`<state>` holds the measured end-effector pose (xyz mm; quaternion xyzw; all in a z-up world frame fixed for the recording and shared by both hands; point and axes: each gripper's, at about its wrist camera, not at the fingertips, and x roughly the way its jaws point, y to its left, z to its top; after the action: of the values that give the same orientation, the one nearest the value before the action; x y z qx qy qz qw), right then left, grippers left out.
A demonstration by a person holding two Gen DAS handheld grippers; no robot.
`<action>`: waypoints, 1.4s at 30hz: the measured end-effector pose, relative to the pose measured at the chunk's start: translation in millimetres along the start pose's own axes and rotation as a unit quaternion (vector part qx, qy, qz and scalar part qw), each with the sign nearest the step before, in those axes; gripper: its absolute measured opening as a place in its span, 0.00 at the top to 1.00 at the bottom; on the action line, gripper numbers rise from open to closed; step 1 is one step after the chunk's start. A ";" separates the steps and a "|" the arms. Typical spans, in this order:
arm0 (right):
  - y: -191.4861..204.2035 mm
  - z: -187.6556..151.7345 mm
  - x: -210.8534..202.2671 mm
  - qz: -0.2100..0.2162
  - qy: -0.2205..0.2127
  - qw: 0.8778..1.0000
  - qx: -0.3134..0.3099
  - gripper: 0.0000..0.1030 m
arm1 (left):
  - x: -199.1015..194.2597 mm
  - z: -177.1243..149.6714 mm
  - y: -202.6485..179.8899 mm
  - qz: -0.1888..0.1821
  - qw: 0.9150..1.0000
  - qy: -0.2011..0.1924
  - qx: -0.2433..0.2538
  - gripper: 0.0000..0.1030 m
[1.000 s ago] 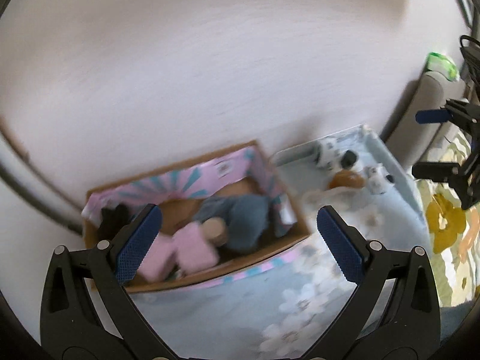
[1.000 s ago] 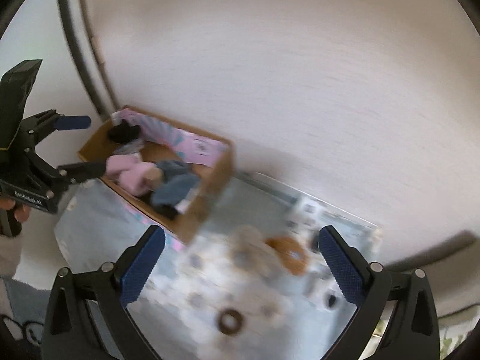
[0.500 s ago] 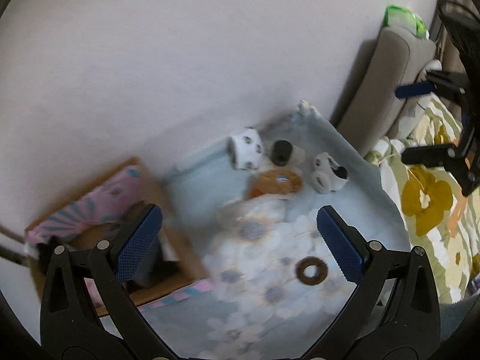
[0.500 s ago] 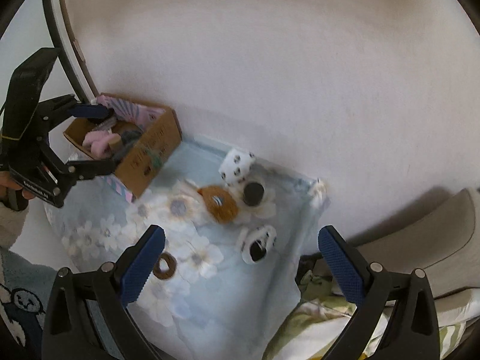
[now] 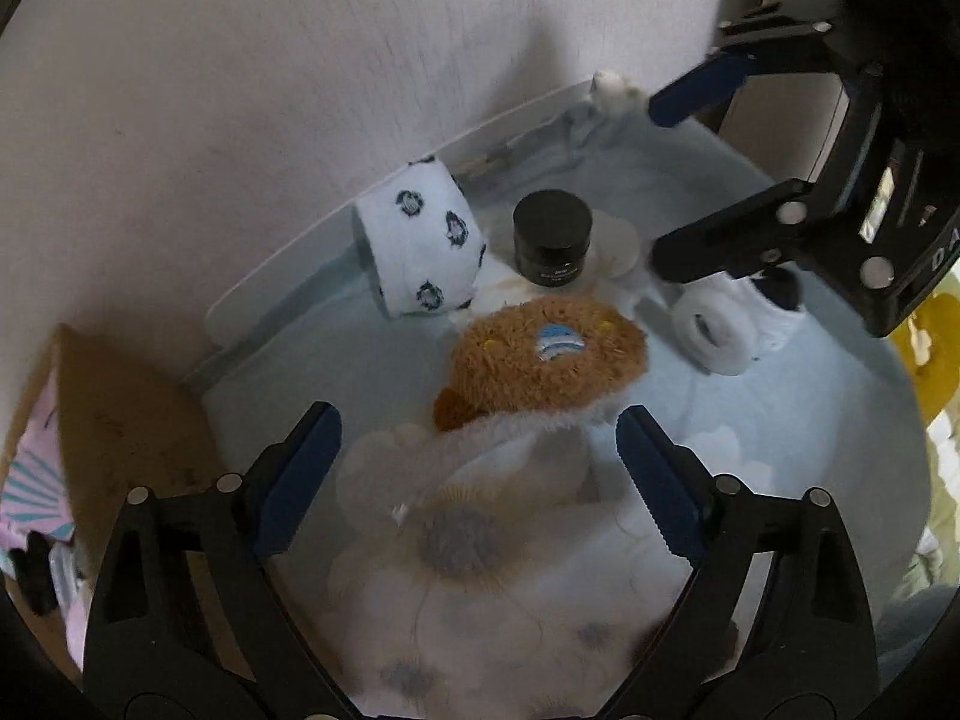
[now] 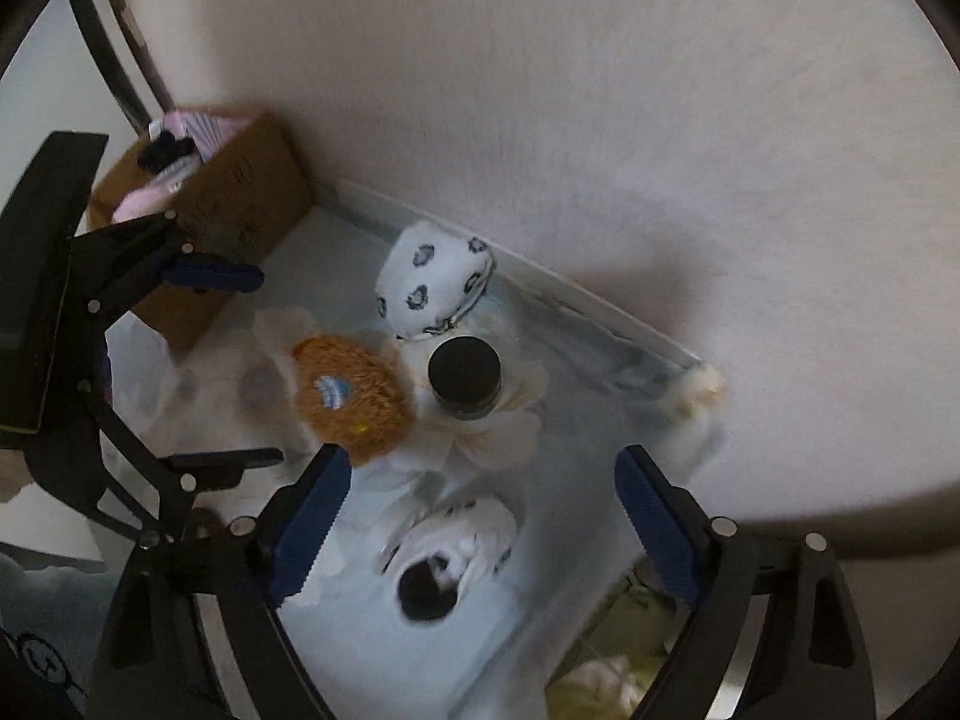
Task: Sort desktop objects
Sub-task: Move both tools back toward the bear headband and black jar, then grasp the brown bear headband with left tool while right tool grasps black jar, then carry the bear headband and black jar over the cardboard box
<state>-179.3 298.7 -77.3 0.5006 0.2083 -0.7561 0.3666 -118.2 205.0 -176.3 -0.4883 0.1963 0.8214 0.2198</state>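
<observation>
Now we hold both the left gripper (image 5: 474, 468) and right gripper (image 6: 480, 507) unclenched, jaws just narrowing, above the brown plush toy (image 5: 546, 354) and rolled sock (image 6: 447, 552) on the floral cloth (image 5: 780, 450)

This looks like a room in a home, likely a bedroom. Straight ahead of the left gripper lies a pale blue cloth (image 5: 780, 420) printed with white flowers, spread over a small white table (image 5: 282, 288) pushed against a plain whitish wall (image 5: 300, 90). On the cloth sit rolled socks (image 5: 420, 252), a small black jar (image 5: 552, 237) and a brown plush toy (image 5: 549, 354). To the left stands a cardboard box (image 6: 240, 204) of soft things. To the right, yellow-flowered bedding (image 5: 936, 348) shows.
</observation>
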 end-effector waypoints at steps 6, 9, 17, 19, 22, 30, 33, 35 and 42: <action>-5.9 11.1 30.6 0.023 0.009 1.000 -0.002 0.36 | 12.8 -6.0 -2.0 -0.020 1.000 -0.004 0.002 0.13; -6.0 15.7 39.1 0.032 0.009 0.999 0.000 0.39 | 13.3 -8.4 -3.6 -0.029 1.000 -0.006 0.008 0.22; -6.2 20.9 49.1 0.042 0.018 0.999 0.009 0.67 | 13.0 -10.7 2.8 -0.064 0.998 -0.006 0.002 0.71; -7.1 19.6 47.5 0.039 0.016 0.999 0.015 0.68 | 10.5 -12.0 3.4 -0.068 0.998 -0.004 0.002 0.75; -9.1 16.4 43.5 0.036 0.016 0.999 0.025 0.68 | 3.6 -15.1 2.4 -0.069 0.998 -0.004 0.009 0.76; -5.5 12.2 14.9 0.029 0.009 0.999 0.033 0.68 | -30.7 -17.3 10.4 -0.079 0.997 -0.016 0.003 0.76; -0.6 13.0 0.5 0.018 0.014 0.999 0.033 0.68 | -45.9 -17.9 15.1 -0.090 0.996 -0.013 -0.002 0.76; 2.6 14.6 -11.1 0.014 0.015 0.999 0.036 0.68 | -58.2 -18.9 18.9 -0.091 0.996 -0.017 -0.001 0.76; 19.0 40.6 -43.8 0.013 0.004 0.999 0.044 0.68 | -111.4 -28.5 48.3 -0.088 0.995 -0.038 -0.007 0.76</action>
<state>-179.3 273.9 -19.6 0.5218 0.1694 -0.7579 0.3529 -77.0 131.0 -84.8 -0.4734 0.1386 0.8181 0.2954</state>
